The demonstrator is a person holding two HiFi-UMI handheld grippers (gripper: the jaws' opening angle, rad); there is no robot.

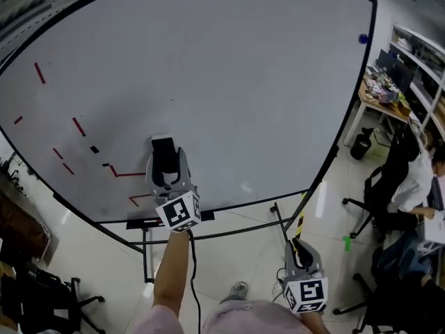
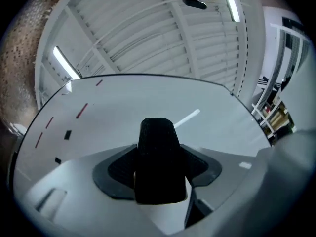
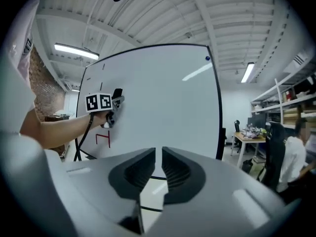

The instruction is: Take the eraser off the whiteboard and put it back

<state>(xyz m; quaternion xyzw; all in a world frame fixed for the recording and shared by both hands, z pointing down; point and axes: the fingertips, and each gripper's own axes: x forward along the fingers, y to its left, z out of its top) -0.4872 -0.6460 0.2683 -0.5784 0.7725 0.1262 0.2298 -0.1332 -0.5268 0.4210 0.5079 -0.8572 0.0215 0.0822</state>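
Note:
A large whiteboard (image 1: 229,82) carries red strokes (image 1: 78,126) and short black marks (image 1: 94,149) on its left part. My left gripper (image 1: 167,161) is up at the board's lower middle, shut on the black eraser (image 1: 163,147). In the left gripper view the eraser (image 2: 158,157) fills the gap between the jaws, with the whiteboard (image 2: 148,102) behind it. My right gripper (image 1: 300,250) hangs low at the right, away from the board, its jaws together with nothing between them (image 3: 158,157). The right gripper view also shows the left gripper (image 3: 117,98) at the board.
The board stands on a black wheeled frame (image 1: 208,232). A blue magnet (image 1: 363,39) sits at its upper right corner. To the right are a cluttered desk (image 1: 382,96), a black bin (image 1: 361,143), office chairs and a seated person (image 1: 414,183). More chairs stand at the lower left.

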